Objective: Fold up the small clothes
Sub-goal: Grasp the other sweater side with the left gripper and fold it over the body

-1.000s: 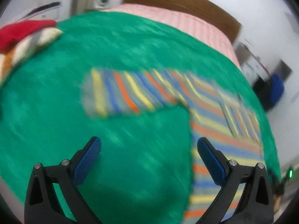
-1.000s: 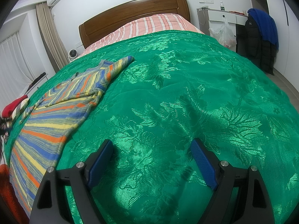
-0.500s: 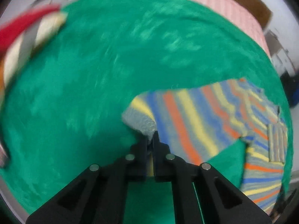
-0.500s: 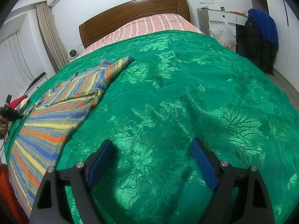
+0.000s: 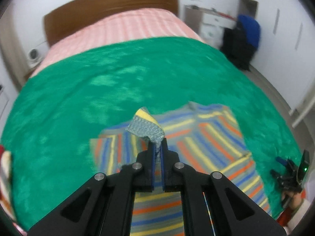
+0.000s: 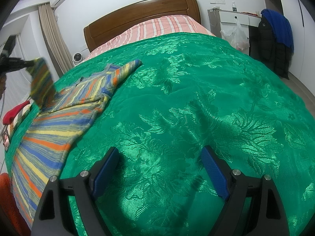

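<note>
Bedspread of shiny green floral fabric covers nearly the whole bed, and everything else is placed against it. Beyond its far edge lies a pink striped sheet, backed by a brown wooden headboard. Off the bedspread's far right corner hangs a dark coat with a blue garment over it.

On the bedspread's left part lies the striped sweater, banded in blue, orange, yellow and grey; its body is spread flat and one sleeve points toward the headboard. Its other sleeve is raised off the bedspread, with the grey ribbed cuff at the top.

At the bedspread's left edge sits a red and cream cloth bundle.

Above the sweater's body, the left gripper is pinched on the cuff, the knit squeezed between its blue pads. Over the bare near part of the bedspread, right of the sweater, the right gripper hovers with its fingers spread wide and nothing between them.
</note>
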Tool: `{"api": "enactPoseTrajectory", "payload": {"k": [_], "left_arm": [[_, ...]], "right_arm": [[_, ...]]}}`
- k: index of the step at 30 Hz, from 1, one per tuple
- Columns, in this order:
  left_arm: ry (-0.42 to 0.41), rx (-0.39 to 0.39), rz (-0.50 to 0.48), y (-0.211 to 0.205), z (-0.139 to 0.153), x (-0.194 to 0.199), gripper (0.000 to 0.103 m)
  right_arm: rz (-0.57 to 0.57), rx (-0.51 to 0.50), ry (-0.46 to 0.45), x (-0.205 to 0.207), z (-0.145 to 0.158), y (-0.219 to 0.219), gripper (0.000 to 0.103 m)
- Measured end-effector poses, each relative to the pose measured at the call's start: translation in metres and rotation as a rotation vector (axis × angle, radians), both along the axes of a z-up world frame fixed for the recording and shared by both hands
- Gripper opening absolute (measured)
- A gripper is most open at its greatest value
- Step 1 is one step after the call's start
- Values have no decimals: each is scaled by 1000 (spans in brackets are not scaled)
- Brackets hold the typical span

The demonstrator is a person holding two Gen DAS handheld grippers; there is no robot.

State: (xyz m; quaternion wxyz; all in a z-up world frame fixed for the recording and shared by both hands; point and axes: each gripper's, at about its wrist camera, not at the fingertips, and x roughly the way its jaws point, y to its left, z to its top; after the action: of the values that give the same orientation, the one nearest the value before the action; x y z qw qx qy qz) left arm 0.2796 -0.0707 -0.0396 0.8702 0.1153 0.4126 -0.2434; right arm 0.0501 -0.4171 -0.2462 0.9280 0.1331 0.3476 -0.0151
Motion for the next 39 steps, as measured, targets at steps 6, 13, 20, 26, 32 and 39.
{"api": "enactPoseTrajectory", "payload": {"k": [6, 13, 20, 26, 32, 39], "left_arm": [[50, 166, -98, -70, -71, -32, 78], [23, 55, 58, 1, -65, -3, 91], [363, -108, 410, 125, -143, 48, 10], [305, -256, 410, 160, -113, 39, 53], [374, -237, 302, 131, -121, 54, 34], [307, -182, 422, 145, -135, 42, 2]], "right_arm": [[0, 0, 0, 0, 0, 0, 85], [2, 8, -7, -1, 0, -1, 85], [2, 2, -4, 0, 1, -1, 85], [2, 2, -4, 0, 1, 0, 85], [1, -2, -2, 0, 1, 0, 85], [2, -3, -2, 0, 1, 0, 85]]}}
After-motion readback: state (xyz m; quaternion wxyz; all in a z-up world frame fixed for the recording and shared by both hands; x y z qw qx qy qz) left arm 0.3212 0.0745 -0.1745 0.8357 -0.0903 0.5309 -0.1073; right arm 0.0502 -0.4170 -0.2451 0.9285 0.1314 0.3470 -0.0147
